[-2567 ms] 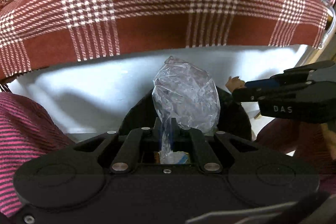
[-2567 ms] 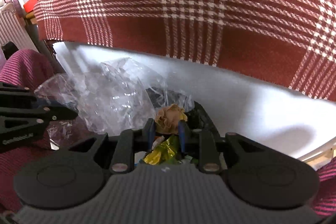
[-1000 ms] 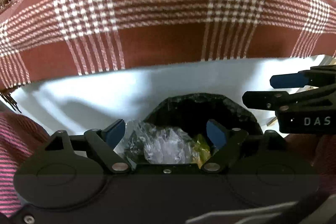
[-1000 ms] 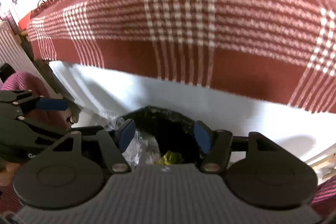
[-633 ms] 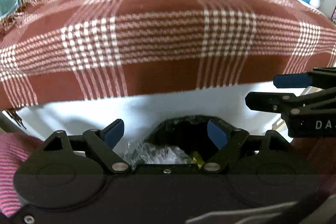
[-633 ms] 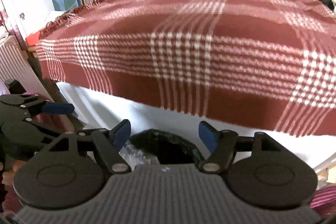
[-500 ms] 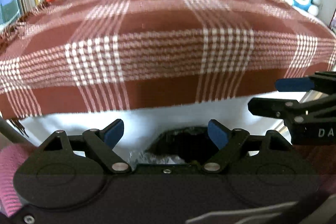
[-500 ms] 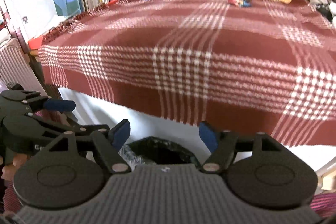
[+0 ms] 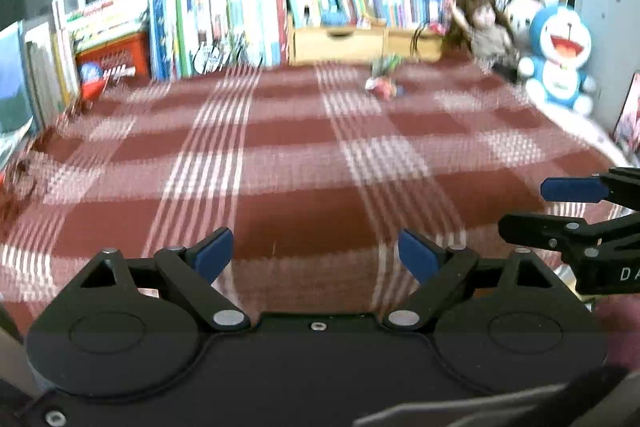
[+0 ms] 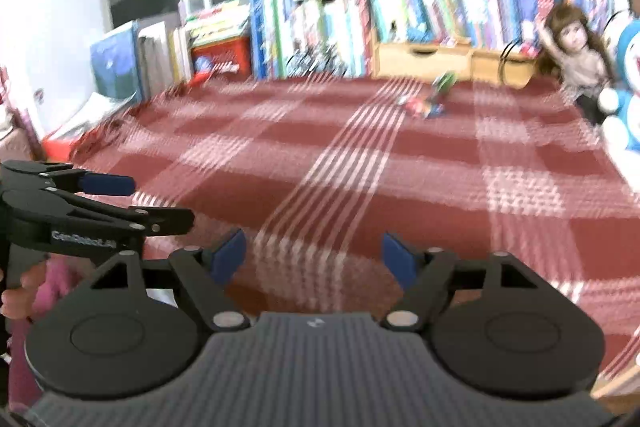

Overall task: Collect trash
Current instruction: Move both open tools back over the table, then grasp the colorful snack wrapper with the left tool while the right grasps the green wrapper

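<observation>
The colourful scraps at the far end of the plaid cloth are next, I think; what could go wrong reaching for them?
The colourful scraps lie close to the doll and plush toy, so a reach might knock those. Both views are blurred, so aim may suffer. The left claw and right claw, both empty, sit close together and could collide.

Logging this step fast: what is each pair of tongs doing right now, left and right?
Left tongs: jaws apart and opening, nothing between them.
Right tongs: open, nothing between them.
</observation>
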{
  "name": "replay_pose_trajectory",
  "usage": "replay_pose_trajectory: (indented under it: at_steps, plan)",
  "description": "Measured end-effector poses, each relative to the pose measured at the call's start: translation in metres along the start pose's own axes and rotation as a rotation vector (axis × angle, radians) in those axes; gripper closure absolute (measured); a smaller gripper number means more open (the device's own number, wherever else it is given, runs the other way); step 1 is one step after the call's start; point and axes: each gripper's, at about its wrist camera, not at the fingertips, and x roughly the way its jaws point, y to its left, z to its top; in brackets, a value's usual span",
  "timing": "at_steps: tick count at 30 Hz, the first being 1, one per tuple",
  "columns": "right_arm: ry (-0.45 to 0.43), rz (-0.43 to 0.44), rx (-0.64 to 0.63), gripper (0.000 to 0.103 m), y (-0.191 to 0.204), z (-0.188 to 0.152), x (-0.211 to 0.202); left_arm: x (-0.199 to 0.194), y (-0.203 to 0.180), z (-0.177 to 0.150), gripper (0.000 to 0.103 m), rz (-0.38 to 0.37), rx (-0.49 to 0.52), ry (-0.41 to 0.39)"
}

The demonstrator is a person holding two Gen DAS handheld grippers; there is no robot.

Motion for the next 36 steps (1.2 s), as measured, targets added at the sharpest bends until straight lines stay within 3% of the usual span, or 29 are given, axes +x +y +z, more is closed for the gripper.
replay_pose_trajectory:
  at_steps: [4,12,22,31,36]
  plan:
    - [-0.040,-0.035,0.025,0.018,-0.021,0.029,0.005,0.019,0.000,0.034,0.014,-0.044,-0.029,-0.036]
    - [-0.062,-0.084,0.107,0.018,-0.074,0.085,0.032,0.092,-0.011,0.089,0.013,-0.121,-0.079,-0.031]
    - [-0.088,-0.077,0.299,0.018,-0.150,0.136,0.105,0.239,0.011,0.162,0.018,-0.185,-0.400,0.109]
    - [-0.089,-0.049,0.539,0.018,-0.215,0.153,0.197,0.355,0.010,0.172,0.024,-0.218,-0.628,0.207]
    - [-0.079,-0.061,0.574,0.018,-0.241,0.157,0.236,0.381,0.000,0.173,0.024,-0.227,-0.644,0.185]
